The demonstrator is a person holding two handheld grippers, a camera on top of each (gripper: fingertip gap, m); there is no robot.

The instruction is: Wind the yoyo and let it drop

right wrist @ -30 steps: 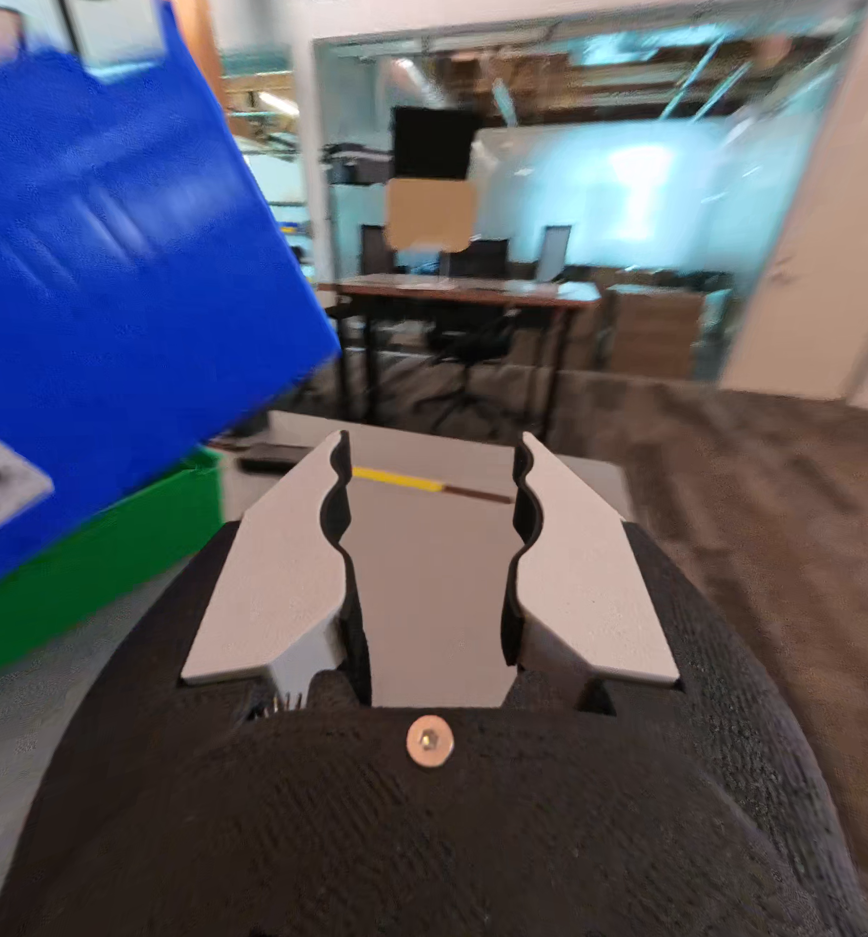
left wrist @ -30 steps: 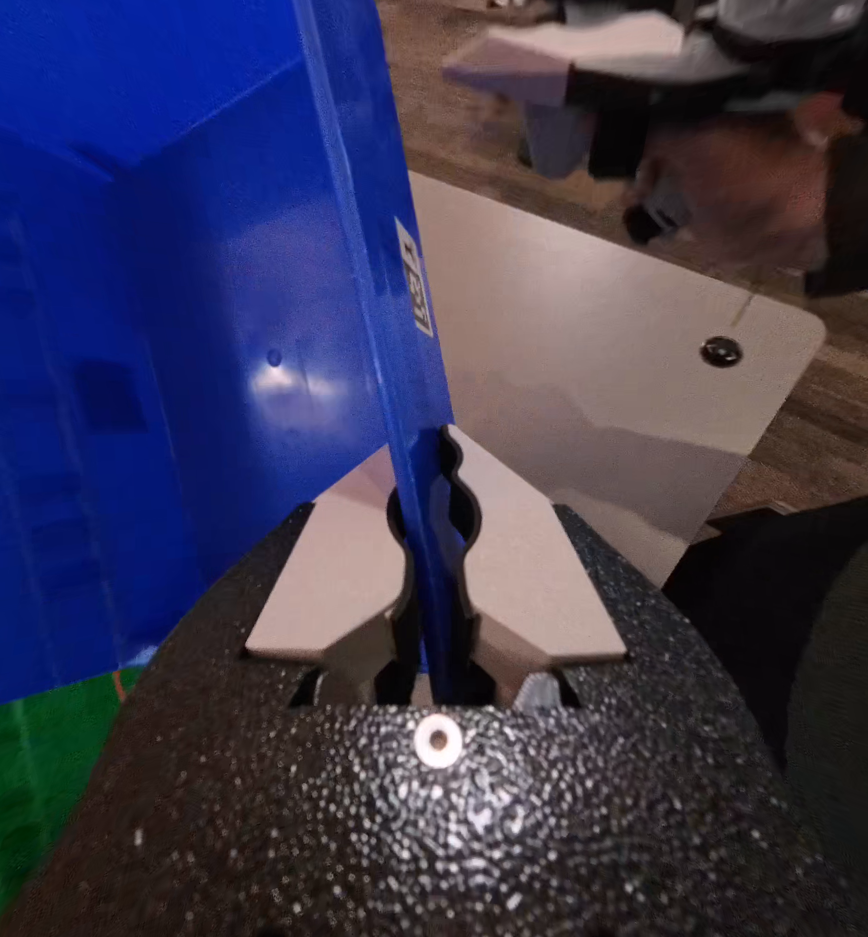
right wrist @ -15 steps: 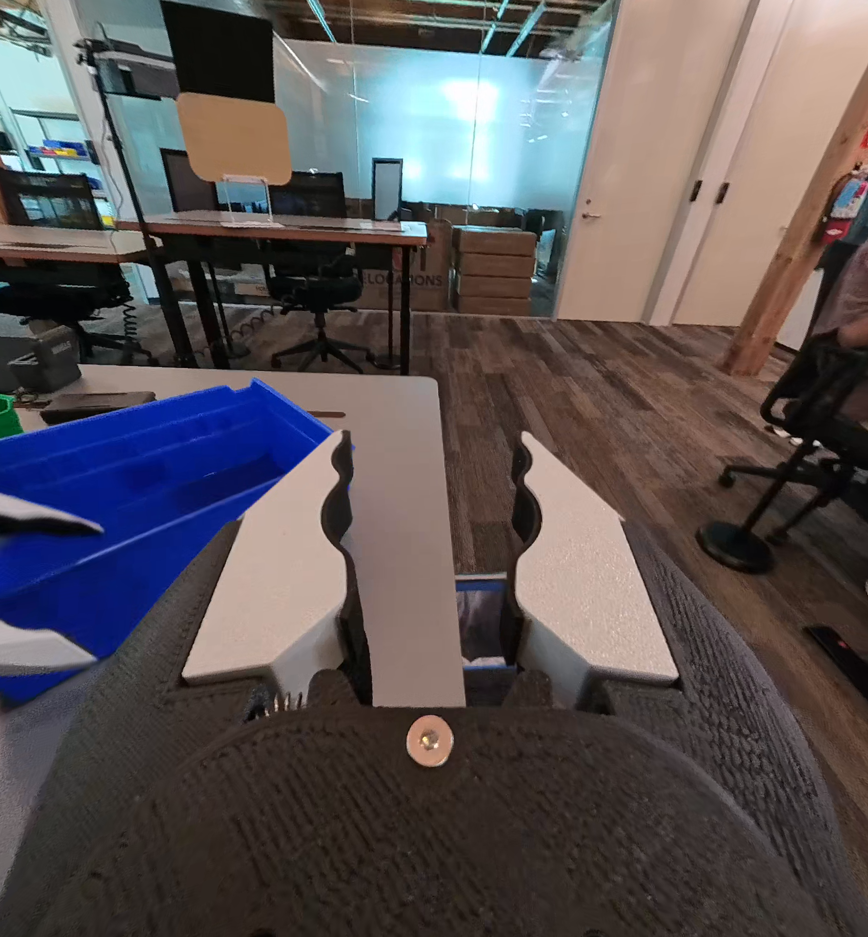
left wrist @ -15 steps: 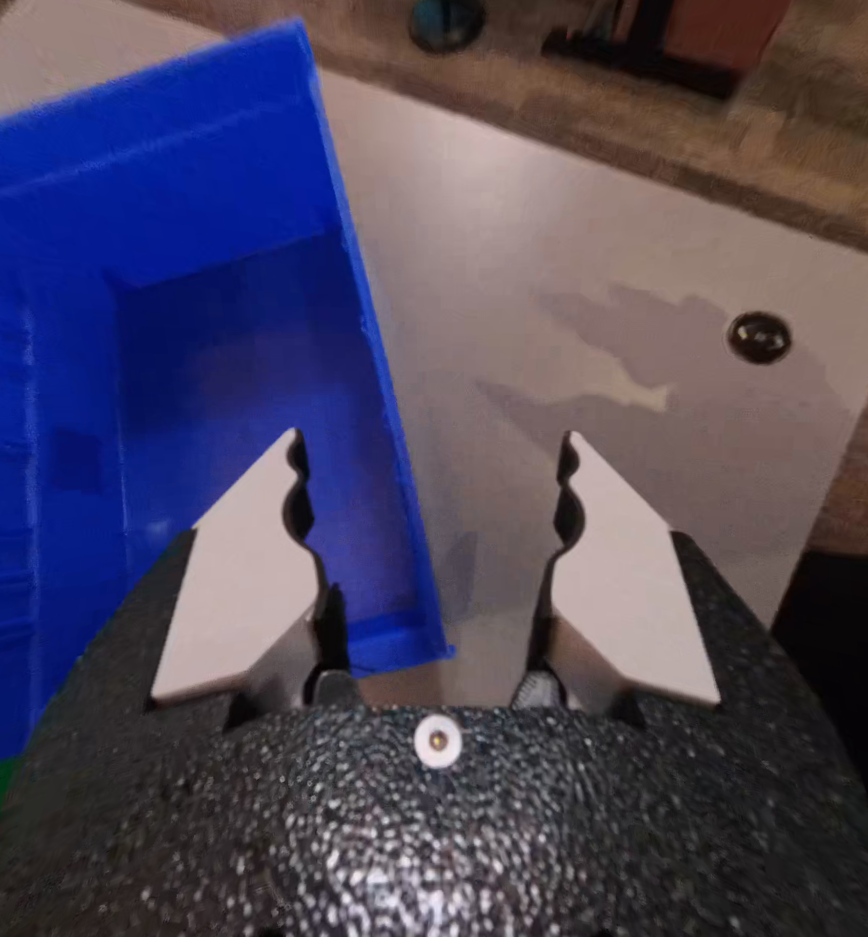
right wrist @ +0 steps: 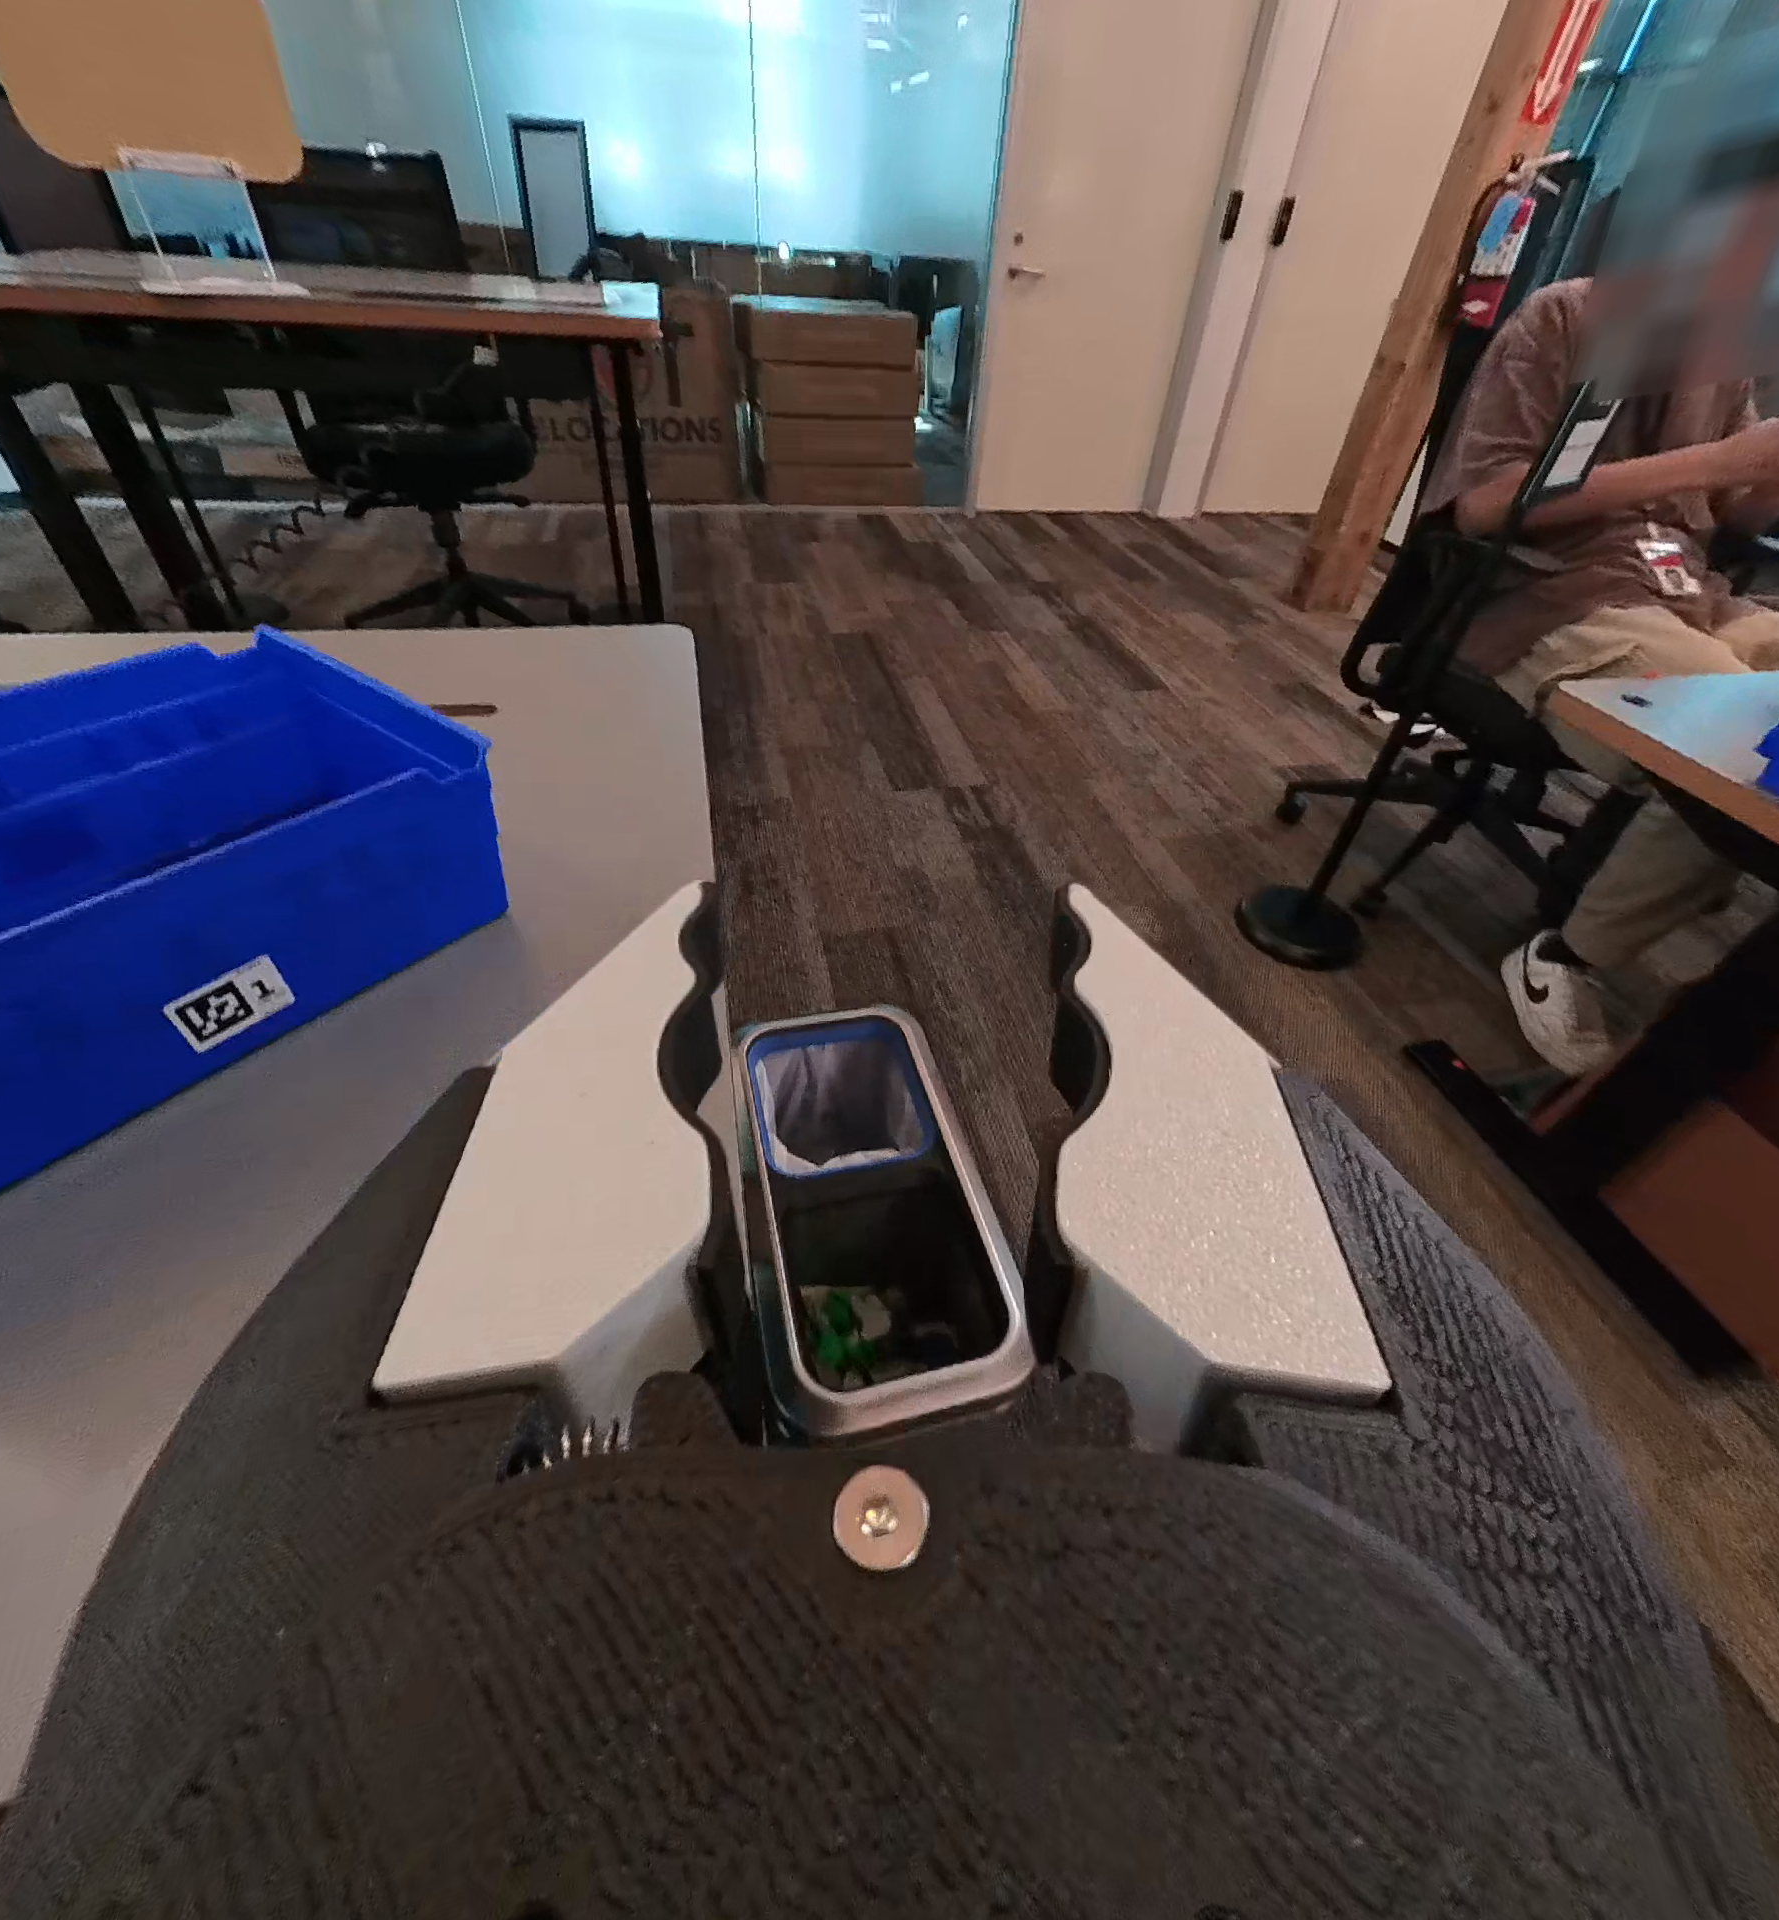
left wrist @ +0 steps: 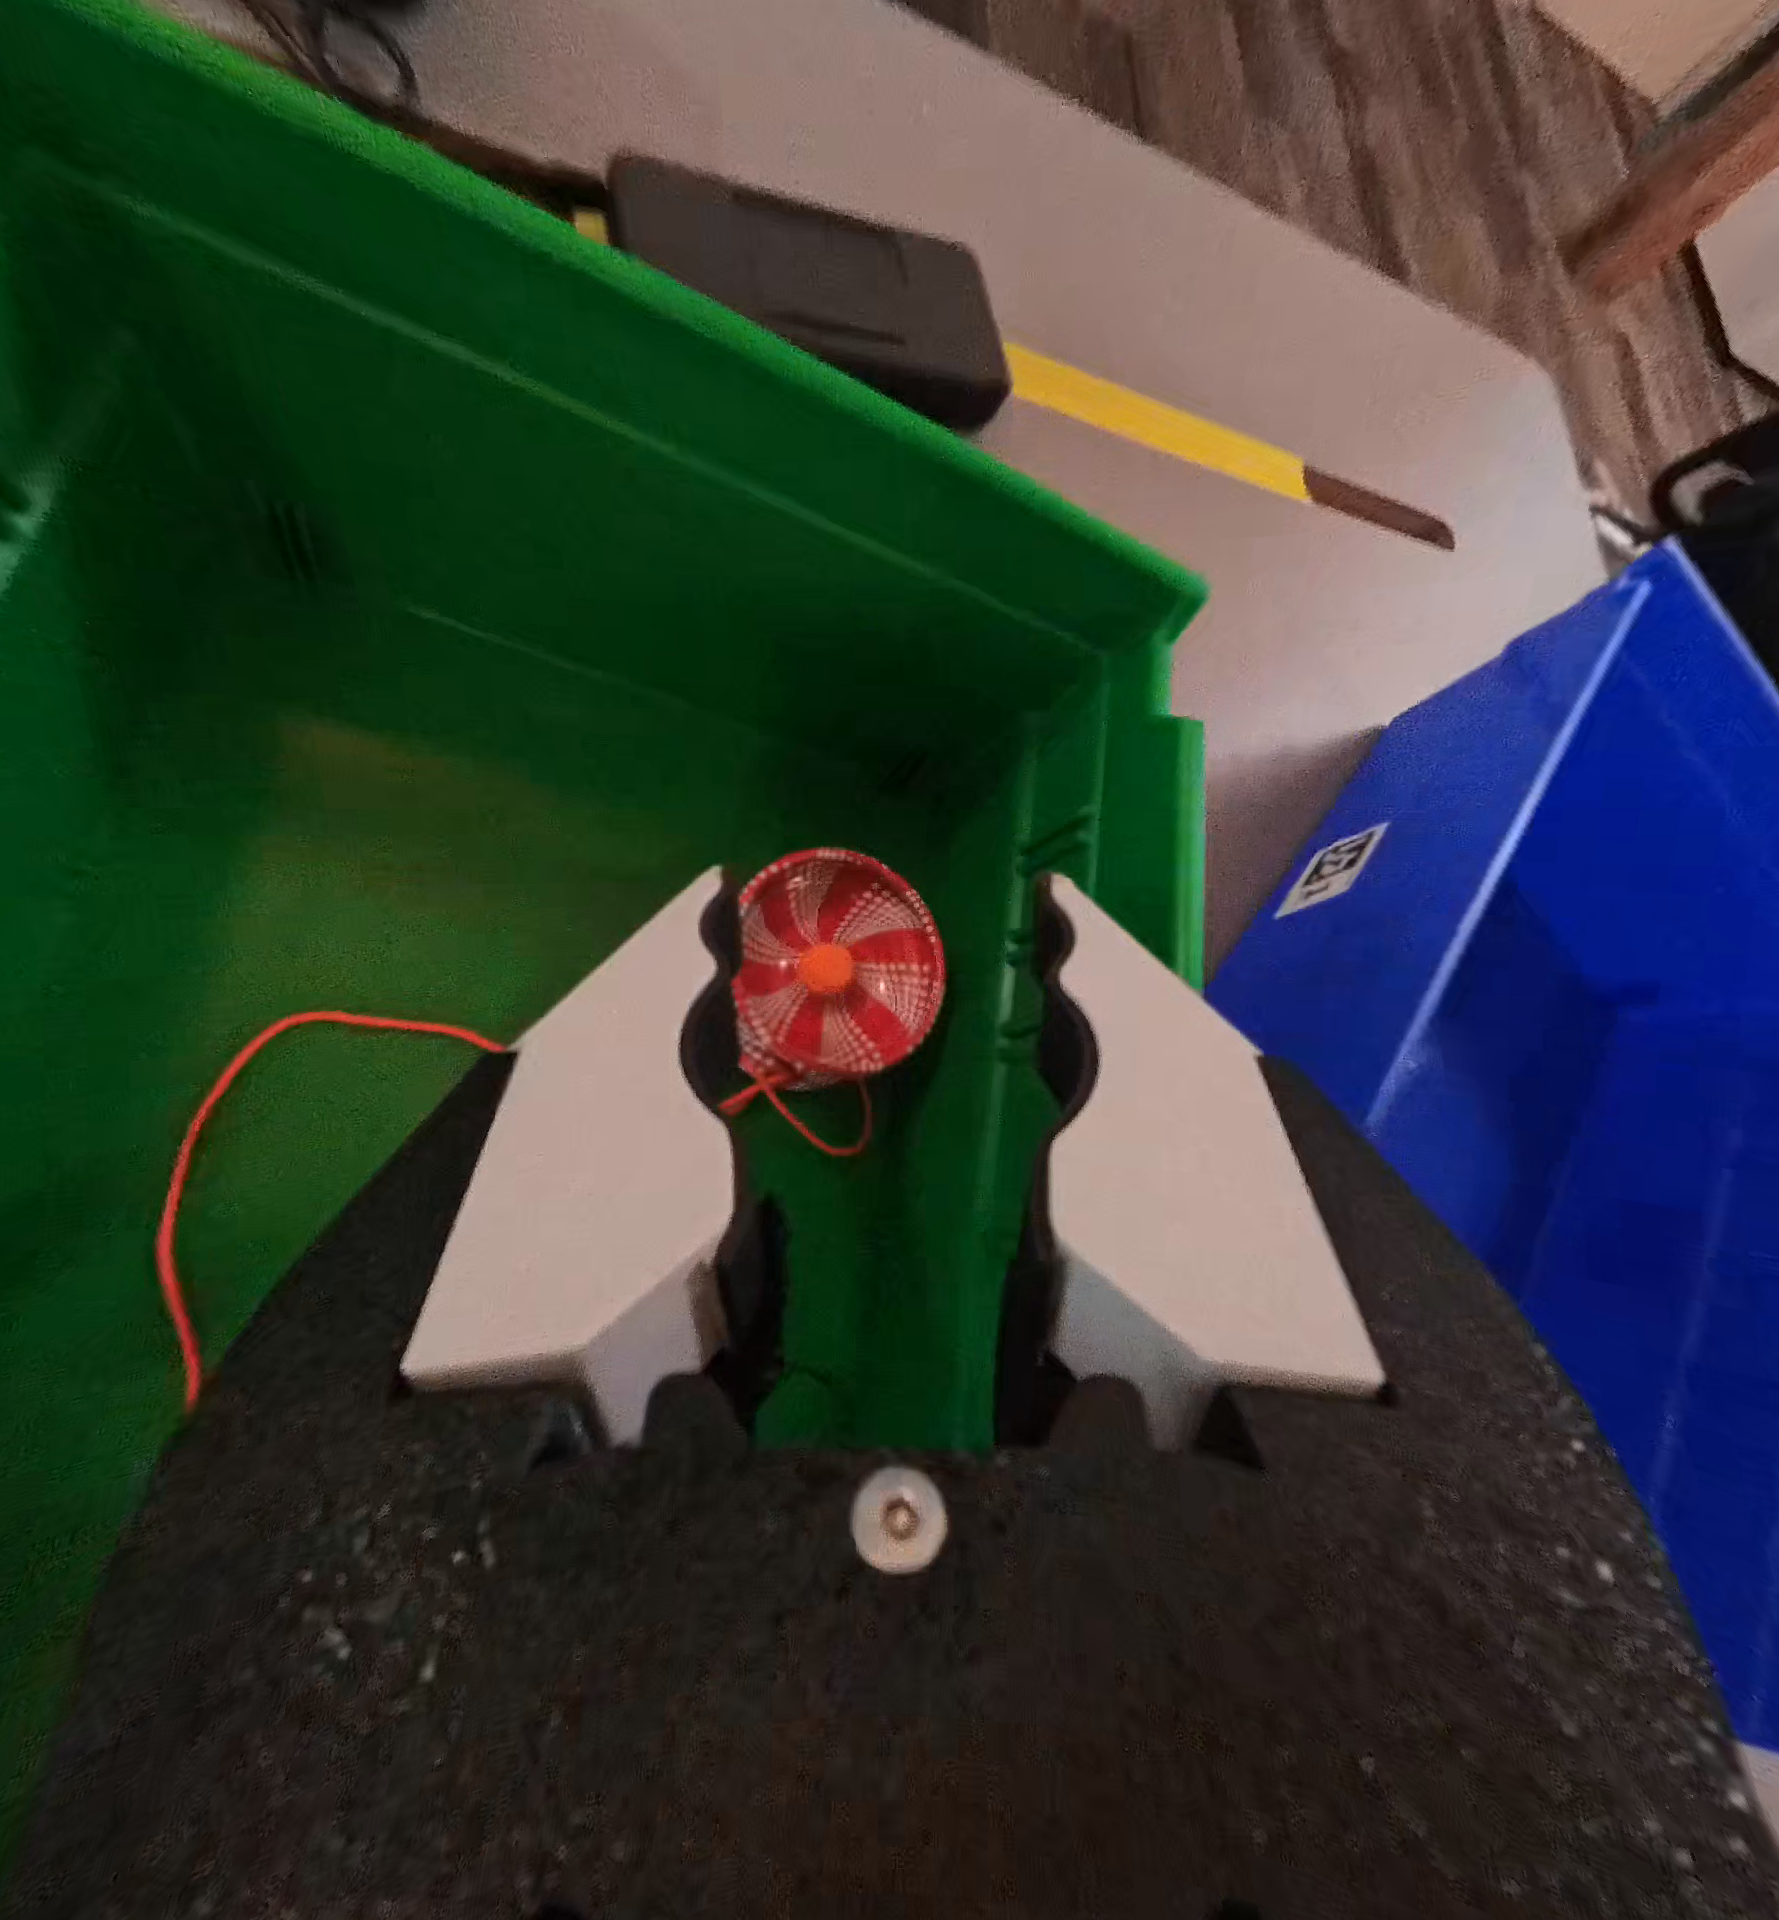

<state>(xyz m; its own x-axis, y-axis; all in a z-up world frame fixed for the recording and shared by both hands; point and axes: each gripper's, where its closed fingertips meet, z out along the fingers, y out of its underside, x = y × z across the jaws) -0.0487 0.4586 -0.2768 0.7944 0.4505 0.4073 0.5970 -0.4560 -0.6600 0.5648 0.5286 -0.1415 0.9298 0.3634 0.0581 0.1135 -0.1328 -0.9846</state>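
In green bin (left wrist: 469, 436), yoyo (left wrist: 839, 968), string unwound

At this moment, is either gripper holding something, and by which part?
Nothing is held. The left gripper is open above the yoyo in the green bin; the right gripper is open too.

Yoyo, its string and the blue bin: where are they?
yoyo (left wrist: 839, 968), left wrist view, orange hub.
string (left wrist: 178, 1174), left wrist view, loose loop.
blue bin (right wrist: 241, 894), right wrist view, front wall.

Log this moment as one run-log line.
left gripper open over yoyo in green bin | string unwound | right gripper open, idle
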